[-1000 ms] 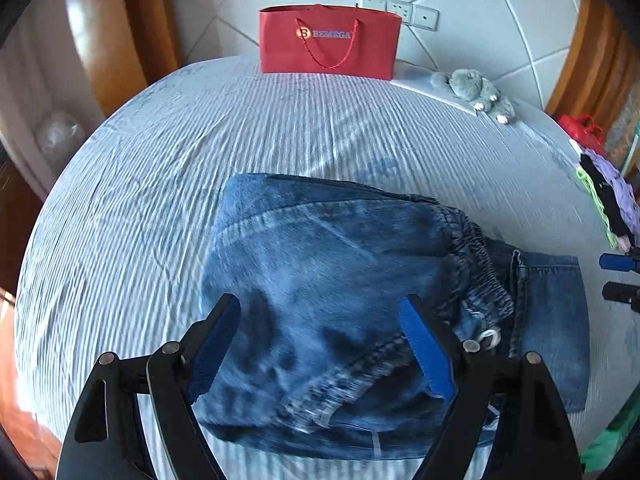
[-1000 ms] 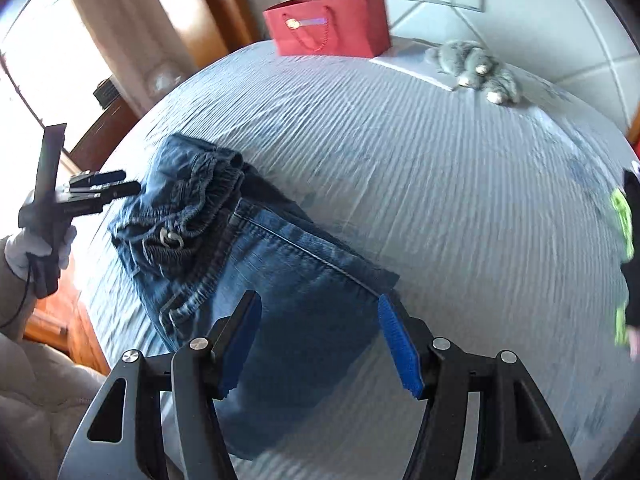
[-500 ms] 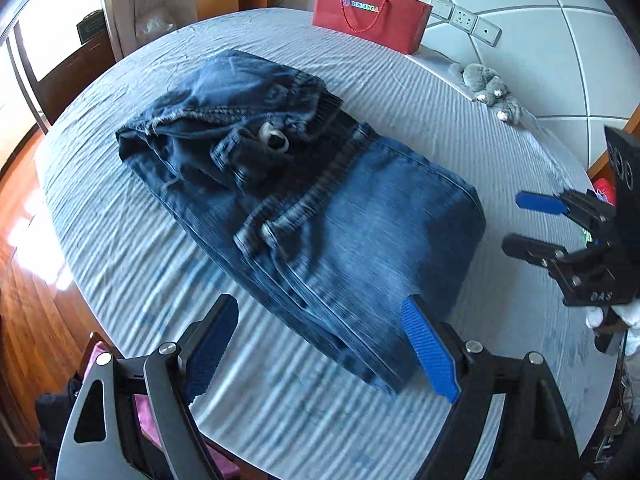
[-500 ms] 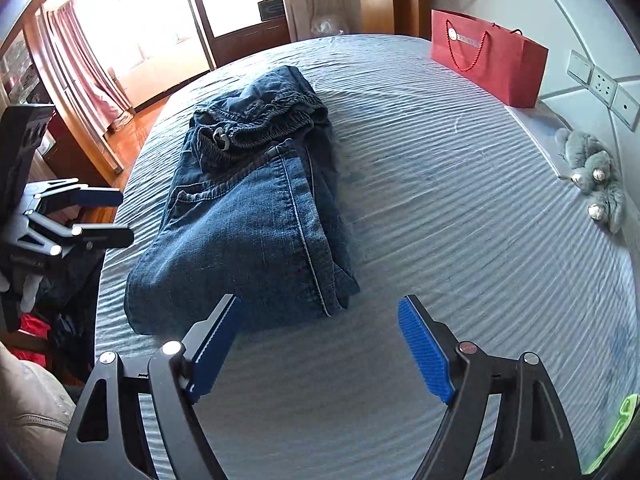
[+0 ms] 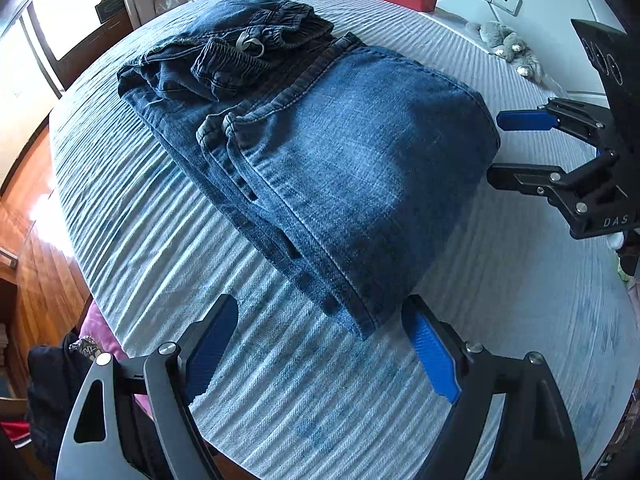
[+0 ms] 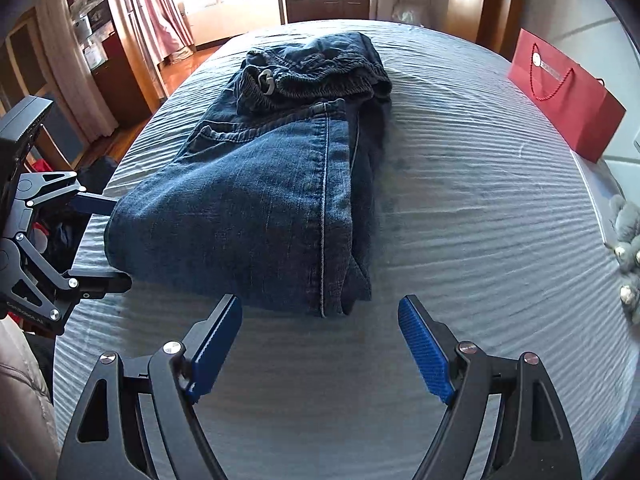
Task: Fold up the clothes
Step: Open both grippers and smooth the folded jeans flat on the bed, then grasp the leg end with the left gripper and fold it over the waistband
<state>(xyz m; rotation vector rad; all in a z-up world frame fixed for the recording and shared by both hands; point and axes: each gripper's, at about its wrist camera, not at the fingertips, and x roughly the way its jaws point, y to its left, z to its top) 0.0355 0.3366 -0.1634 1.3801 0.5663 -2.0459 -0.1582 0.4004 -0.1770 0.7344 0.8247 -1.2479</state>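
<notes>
A pair of blue jeans (image 5: 328, 148) lies folded in a compact stack on the striped bed, waistband at the far end. It also shows in the right wrist view (image 6: 264, 196). My left gripper (image 5: 326, 348) is open and empty, just short of the stack's near corner. My right gripper (image 6: 320, 342) is open and empty, just short of the stack's folded end. The right gripper shows at the right edge of the left wrist view (image 5: 520, 144), open beside the jeans. The left gripper shows at the left edge of the right wrist view (image 6: 98, 240), open beside the jeans.
The pale blue striped bed (image 6: 460, 208) carries a red paper bag (image 6: 560, 92) and a grey plush toy (image 5: 508, 46) near the headboard wall. Wooden floor (image 5: 36, 264) and dark clothes (image 5: 52, 384) lie off the bed's left edge. A wardrobe and curtains stand behind.
Both grippers have pulled back and swung round the jeans, from over the cloth to the bed beside it. The jeans lie as they did half a second ago.
</notes>
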